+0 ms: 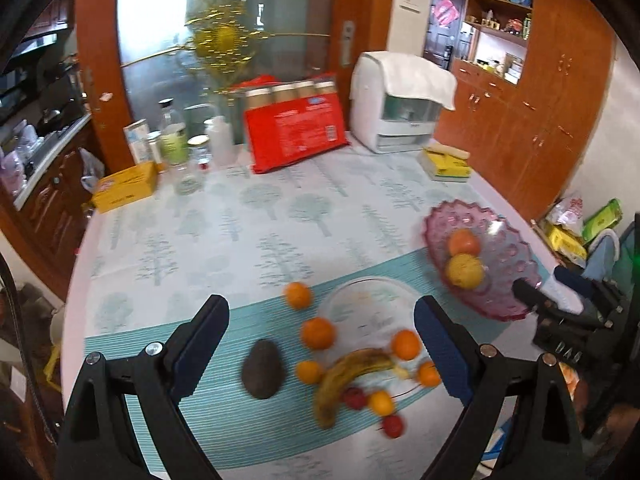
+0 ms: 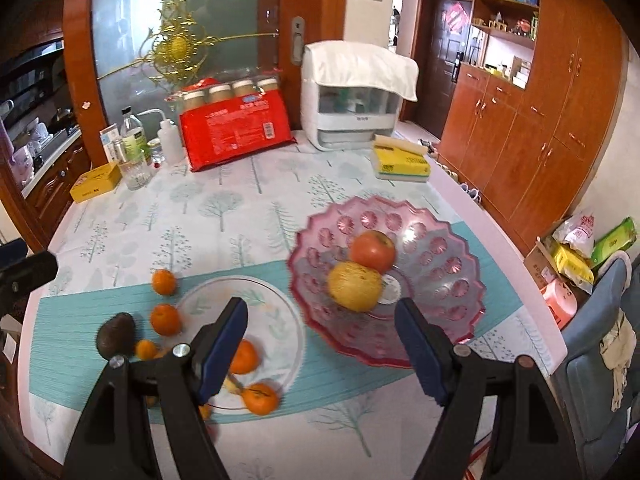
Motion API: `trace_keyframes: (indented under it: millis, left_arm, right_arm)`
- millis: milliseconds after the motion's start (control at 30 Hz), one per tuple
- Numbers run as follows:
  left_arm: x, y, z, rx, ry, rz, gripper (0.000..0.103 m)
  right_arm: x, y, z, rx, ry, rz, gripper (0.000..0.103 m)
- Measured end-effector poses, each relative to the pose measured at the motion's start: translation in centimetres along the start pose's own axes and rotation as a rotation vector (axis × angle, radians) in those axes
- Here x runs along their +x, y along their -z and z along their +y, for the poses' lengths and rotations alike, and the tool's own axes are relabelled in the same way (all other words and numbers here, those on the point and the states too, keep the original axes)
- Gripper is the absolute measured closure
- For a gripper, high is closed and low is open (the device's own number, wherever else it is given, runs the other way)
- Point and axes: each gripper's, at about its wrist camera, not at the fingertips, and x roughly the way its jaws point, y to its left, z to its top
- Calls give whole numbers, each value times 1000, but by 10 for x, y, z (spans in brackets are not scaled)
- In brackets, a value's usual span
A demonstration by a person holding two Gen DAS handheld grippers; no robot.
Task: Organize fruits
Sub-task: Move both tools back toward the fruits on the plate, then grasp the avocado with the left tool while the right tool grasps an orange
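Observation:
Loose fruit lies on the teal placemat: a dark avocado [image 1: 262, 370], a spotted banana [image 1: 344, 376], several oranges [image 1: 318, 333] and small red fruits [image 1: 354, 398]. Some of it rests on a clear glass plate [image 2: 276, 308]. To the right, a pink glass bowl [image 2: 440, 240] holds a red apple [image 2: 373, 251] and a yellow fruit [image 2: 355, 286]. My left gripper [image 1: 320, 308] hangs open above the loose fruit, holding nothing. My right gripper [image 2: 322, 308] is open and empty above the gap between plate and bowl. It also shows beside the bowl [image 1: 492, 248] as the right gripper [image 1: 548, 284].
At the back of the table stand a red pack of jars [image 2: 236, 132], a white appliance under a cloth [image 2: 352, 96], bottles [image 2: 132, 136] and yellow boxes [image 2: 400, 164]. The table edge [image 2: 500, 240] runs along the right, with wooden cabinets [image 2: 540, 128] and bags beyond.

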Motion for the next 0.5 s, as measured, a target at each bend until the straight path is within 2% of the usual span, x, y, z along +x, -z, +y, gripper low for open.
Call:
trace_keyframes:
  millis: [100, 200, 500]
  left_arm:
    - [-3, 10, 27, 3, -56, 3, 10]
    - [2, 20, 48, -1, -75, 25, 10]
    - [51, 55, 89, -88, -17, 159, 10]
  right_arm:
    - [1, -3, 23, -17, -30, 6, 26]
    - [4, -4, 45, -48, -50, 21, 26]
    - [44, -2, 99, -95, -191, 134, 26]
